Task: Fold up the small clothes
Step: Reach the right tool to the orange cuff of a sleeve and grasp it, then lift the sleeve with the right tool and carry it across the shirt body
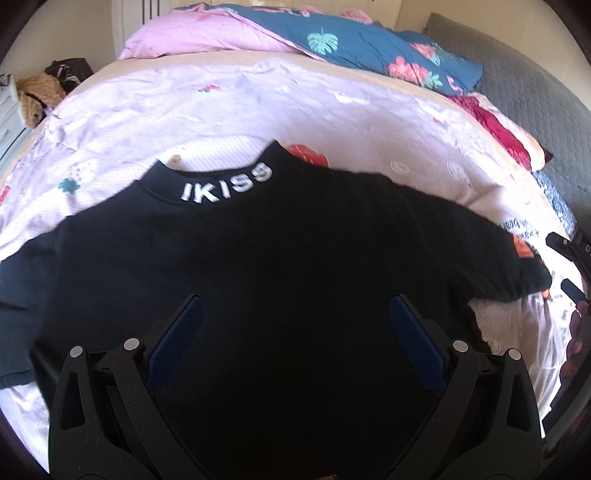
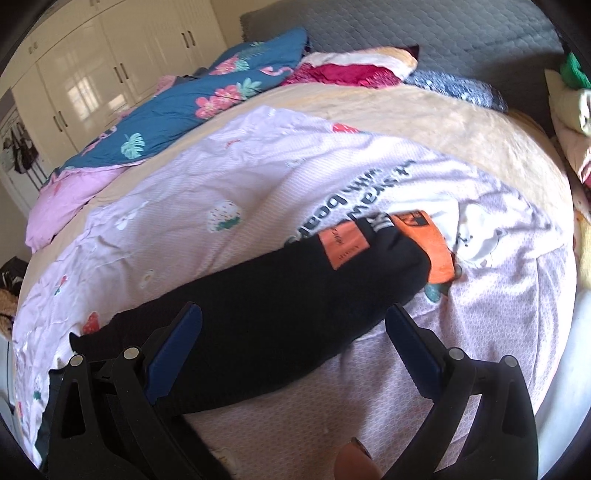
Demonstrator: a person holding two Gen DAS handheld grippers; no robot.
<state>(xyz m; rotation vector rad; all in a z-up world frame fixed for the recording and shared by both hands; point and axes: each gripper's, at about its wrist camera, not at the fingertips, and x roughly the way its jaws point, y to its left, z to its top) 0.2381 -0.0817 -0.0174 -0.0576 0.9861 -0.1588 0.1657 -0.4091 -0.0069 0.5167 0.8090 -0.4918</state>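
A small black sweater with white "IKISS" lettering on its collar lies spread flat on the pale pink patterned sheet. My left gripper is open and empty, above the sweater's body. The right sleeve with an orange patch and orange cuff stretches out in the right wrist view. My right gripper is open and empty, its fingers to either side of the sleeve, just above it. The right gripper also shows at the edge of the left wrist view.
A blue floral quilt and pink pillow lie at the far side of the bed. A red cloth and grey headboard are beyond. White wardrobes stand at left. Folded clothes are piled at right.
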